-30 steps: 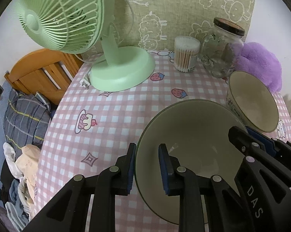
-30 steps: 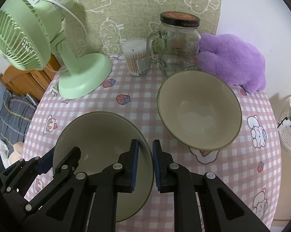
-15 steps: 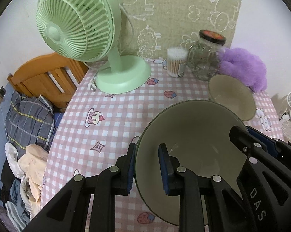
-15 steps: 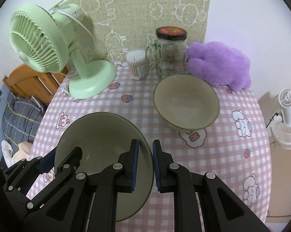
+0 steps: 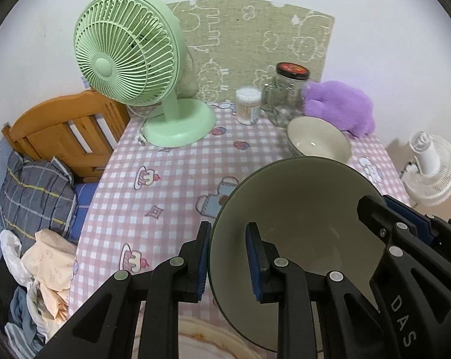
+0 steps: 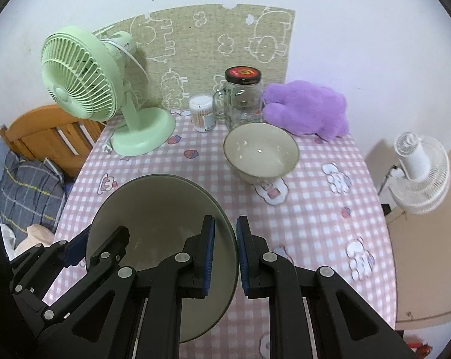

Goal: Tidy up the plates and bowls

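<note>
Both my jaws pinch the plate (image 6: 153, 206) by opposite rims (left gripper (image 5: 227, 257), right gripper (image 6: 225, 254)), holding it above the bench (image 6: 315, 215); the bowl (image 6: 261, 152) sits beyond, near the jar (image 6: 243, 98).

white wall (image 5: 45, 30), wooden headboard (image 5: 60, 128), pink-checked table (image 5: 171, 179)

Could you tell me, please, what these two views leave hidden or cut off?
- Left wrist view: the held bowl's near rim and underside are hidden behind the left gripper and right gripper.
- Right wrist view: the same bowl's near part is covered by both sets of fingers.
- Both views: the table beneath that bowl is hidden.
- Glass jar: lid print too small to read.
</note>
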The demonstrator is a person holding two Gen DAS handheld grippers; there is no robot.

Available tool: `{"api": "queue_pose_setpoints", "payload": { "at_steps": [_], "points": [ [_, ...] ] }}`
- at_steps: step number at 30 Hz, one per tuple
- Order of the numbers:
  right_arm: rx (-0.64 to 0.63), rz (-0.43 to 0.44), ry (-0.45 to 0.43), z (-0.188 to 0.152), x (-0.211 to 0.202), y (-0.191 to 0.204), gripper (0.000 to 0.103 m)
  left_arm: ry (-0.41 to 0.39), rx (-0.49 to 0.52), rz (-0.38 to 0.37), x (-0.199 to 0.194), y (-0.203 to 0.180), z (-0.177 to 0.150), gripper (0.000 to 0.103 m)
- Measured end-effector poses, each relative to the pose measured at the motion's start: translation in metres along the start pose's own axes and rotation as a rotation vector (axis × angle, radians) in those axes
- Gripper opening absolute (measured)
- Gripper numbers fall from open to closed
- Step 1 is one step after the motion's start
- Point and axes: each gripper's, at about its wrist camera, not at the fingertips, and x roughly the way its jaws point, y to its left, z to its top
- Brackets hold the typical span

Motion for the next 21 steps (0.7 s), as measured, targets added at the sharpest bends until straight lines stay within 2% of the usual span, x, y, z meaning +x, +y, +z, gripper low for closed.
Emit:
{"api": "queue_pose_setpoints", "payload": {
  "at_steps": [8, 15, 21],
  "points": [
    [0.053, -0.078, -0.015, -0.034, -0.037, -0.006, 0.018, -0.003, 0.056, -0.080, -0.025, -0.007, -0.028, 0.021],
    [0.099, -0.086, -0.026, -0.059, -0.062, -0.020, 0.018, -0.008, 0.101, -0.086, -0.045, -0.023, -0.048, 0.021],
    [0.110, -0.056, -0.032, -0.079, -0.077, -0.042, 0.018, -0.019, 0.094, -0.069, -0.061, -0.043, -0.067, 0.021]
  ]
}}
